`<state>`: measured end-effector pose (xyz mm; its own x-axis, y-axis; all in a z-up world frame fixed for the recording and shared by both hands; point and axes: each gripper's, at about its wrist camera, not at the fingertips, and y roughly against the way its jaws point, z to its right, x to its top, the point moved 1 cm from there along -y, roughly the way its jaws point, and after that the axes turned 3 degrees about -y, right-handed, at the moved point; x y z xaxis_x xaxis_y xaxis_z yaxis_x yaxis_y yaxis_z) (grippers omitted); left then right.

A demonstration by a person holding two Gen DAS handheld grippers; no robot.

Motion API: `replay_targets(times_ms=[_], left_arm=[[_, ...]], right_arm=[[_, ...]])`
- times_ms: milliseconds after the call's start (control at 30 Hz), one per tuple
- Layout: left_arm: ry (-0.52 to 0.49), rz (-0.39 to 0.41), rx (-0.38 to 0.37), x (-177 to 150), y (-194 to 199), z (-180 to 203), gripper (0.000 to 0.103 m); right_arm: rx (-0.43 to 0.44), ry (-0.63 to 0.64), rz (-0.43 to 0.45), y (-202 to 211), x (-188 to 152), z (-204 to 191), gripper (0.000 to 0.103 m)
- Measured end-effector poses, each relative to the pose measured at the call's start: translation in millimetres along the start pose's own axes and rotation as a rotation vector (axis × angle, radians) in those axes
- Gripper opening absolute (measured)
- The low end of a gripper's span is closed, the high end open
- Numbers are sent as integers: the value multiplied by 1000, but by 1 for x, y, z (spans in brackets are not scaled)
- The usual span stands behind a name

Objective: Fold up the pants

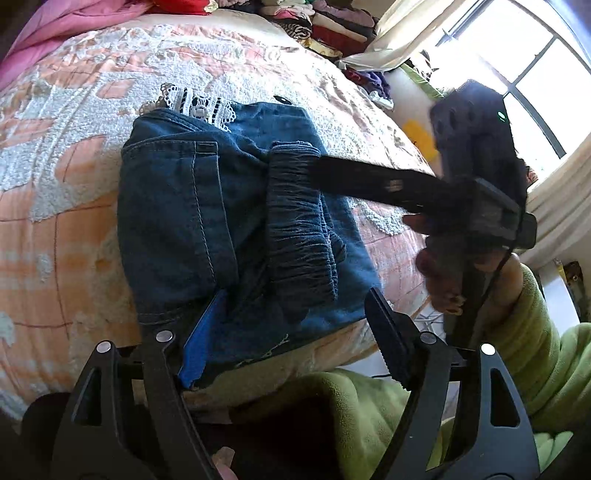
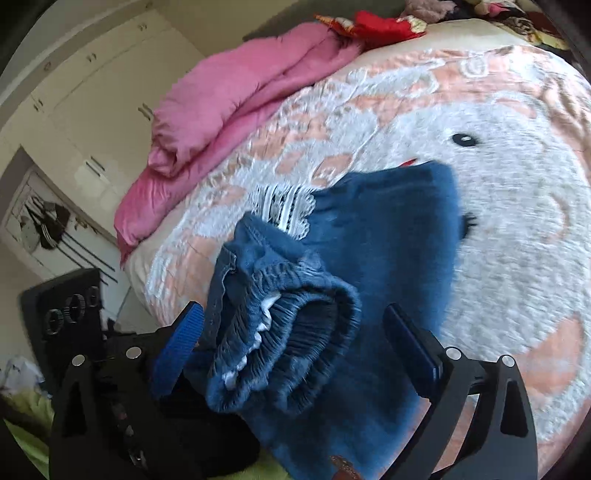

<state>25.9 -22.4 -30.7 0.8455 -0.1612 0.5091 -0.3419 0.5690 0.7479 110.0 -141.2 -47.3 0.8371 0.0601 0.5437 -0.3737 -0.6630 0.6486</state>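
Note:
Blue denim pants (image 1: 207, 221) lie folded into a compact bundle near the bed's front edge, with white lace trim (image 1: 199, 105) at the far end and the elastic waistband (image 1: 299, 221) on top. My left gripper (image 1: 288, 332) is open, its fingers on either side of the bundle's near edge. My right gripper (image 2: 295, 343) is open around the bunched waistband (image 2: 284, 339), which sits between the fingers. In the left wrist view its finger (image 1: 369, 181) reaches in from the right and touches the waistband.
The bed has a peach and white patterned blanket (image 1: 74, 184). A pink quilt (image 2: 229, 99) lies at the far side. Stacked clothes (image 1: 325, 26) sit at the bed's head. A window (image 1: 535, 66) is at the right. My green sleeve (image 1: 535, 350) is close.

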Motion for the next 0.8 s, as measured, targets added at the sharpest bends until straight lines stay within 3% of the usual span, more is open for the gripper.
replay_targets(times_ms=[67, 167, 233, 300, 433, 700, 800], left_arm=[[-10, -3, 10, -1, -3, 4, 69], [-20, -7, 17, -7, -1, 8, 73], [-22, -3, 13, -5, -1, 7, 73], [-22, -4, 5, -2, -5, 6, 73], [-26, -13, -1, -2, -12, 5, 74], [-23, -9, 1, -4, -8, 7, 74], [-19, 0, 6, -5, -2, 8, 74]], right_arm=[[2, 26, -31, -11, 0, -7, 52], [122, 62, 7, -3, 1, -23, 37], [166, 101, 46, 10, 0, -33, 37], [125, 116, 56, 14, 0, -30, 37], [14, -16, 23, 6, -5, 11, 37], [-30, -25, 29, 8, -9, 12, 54], [-31, -10, 61, 16, -6, 4, 67]])
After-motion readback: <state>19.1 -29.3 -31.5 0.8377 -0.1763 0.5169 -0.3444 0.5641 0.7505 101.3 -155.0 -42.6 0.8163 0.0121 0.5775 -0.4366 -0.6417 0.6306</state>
